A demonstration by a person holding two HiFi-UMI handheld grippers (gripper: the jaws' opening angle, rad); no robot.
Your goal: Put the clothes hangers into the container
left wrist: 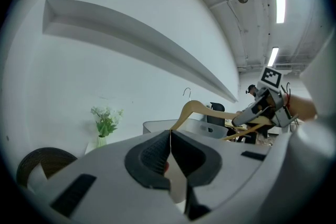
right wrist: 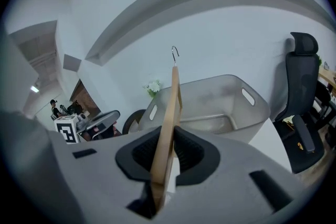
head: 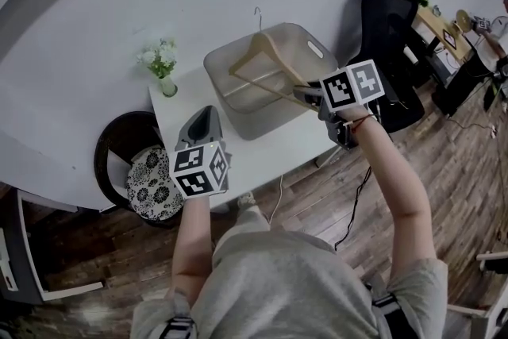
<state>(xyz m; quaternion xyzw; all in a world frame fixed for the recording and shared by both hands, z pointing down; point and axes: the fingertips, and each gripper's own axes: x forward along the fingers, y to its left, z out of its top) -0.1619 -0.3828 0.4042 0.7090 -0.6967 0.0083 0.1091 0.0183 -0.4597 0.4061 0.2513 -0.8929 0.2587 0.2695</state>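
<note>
Above the container (head: 213, 67) at the table's (head: 262, 159) far right corner, the right gripper (head: 305, 95) is clamped on one arm of a wooden hanger (head: 266, 52), hook pointing away, likely to lower it inside. Near the left edge, the left gripper (head: 202, 123) hovers, jaws together, empty.

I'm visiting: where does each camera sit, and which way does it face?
Head view: on the person's head, facing steeply down at the table, container and hanger; both forearms, left gripper and right gripper show.
Left gripper view: on the left gripper, facing along its shut jaws toward the wall; right gripper shows.
Right gripper view: on the right gripper, facing along jaws clamping the hanger, toward the container; left gripper shows.
Shared by all: hanger, container.
</note>
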